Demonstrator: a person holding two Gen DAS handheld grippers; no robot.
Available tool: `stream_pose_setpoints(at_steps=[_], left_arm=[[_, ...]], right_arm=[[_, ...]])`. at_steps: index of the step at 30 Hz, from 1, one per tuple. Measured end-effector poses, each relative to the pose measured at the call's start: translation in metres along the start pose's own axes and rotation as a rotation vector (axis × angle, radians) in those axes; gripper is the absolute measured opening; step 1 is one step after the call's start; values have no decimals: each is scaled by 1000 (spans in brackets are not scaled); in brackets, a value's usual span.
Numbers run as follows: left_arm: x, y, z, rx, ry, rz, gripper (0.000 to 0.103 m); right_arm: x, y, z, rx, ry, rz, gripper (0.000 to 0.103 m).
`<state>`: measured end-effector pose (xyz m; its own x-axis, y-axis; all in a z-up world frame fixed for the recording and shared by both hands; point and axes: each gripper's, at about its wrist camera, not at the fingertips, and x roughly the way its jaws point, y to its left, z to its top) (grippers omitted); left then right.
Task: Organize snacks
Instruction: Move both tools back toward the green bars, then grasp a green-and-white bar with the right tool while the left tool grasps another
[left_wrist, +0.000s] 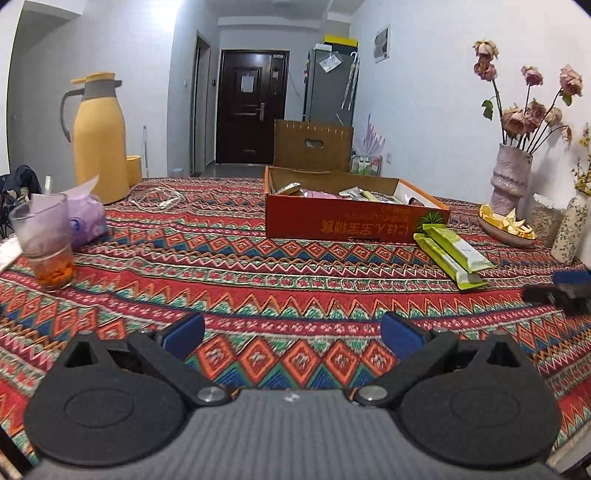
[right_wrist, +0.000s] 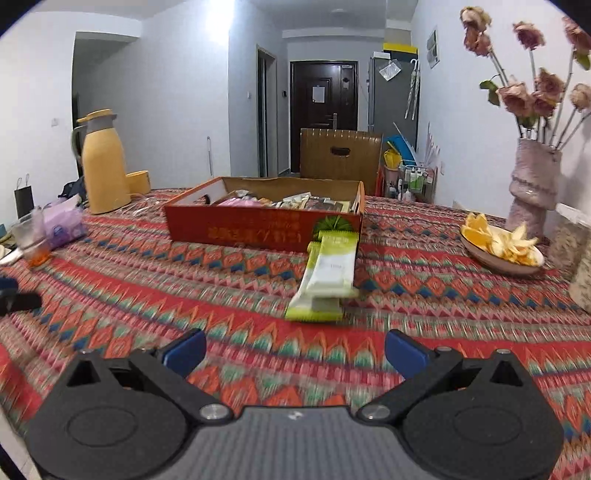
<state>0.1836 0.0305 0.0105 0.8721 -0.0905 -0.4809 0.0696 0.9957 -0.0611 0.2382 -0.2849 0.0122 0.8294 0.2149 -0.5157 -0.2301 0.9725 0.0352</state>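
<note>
Right gripper (right_wrist: 293, 350) jaws spread, green packets (right_wrist: 325, 277) ahead touching box (right_wrist: 258, 229)

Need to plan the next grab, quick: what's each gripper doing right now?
Left gripper: open, holding nothing, over the tablecloth.
Right gripper: open, empty, facing the green snack packets.

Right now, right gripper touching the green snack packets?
Apart. Right wrist view: patterned tablecloth shows between the open right gripper and the green snack packets.
</note>
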Motion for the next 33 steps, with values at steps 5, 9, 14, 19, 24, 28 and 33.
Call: stream_pose_setpoints(at_steps=[5,9,14,19,24,28,33], left_arm=[[36,-12,16,-9,33,3,103],[62,-30,33,-18,46,-22,103],[95,-66,49,47,55,-67,103],[142,-123,61,86,72,-120,103],[200,-184,72,123,127,-195,100],[237,-212,73,138,175,-189,88],[262,-229,64,183,237,-136,85]], right_arm=[[81,-25,46,41,90,27,80],[138,-38,68,42,134,5,71],[162,-57,71,105,139,39,37],[134,-99,59,195,44,39,37],[131,-141,43,356,10,22,37],[122,-137,40,318,-30,15,37],[130,-149,32,369,12,-23,37]])
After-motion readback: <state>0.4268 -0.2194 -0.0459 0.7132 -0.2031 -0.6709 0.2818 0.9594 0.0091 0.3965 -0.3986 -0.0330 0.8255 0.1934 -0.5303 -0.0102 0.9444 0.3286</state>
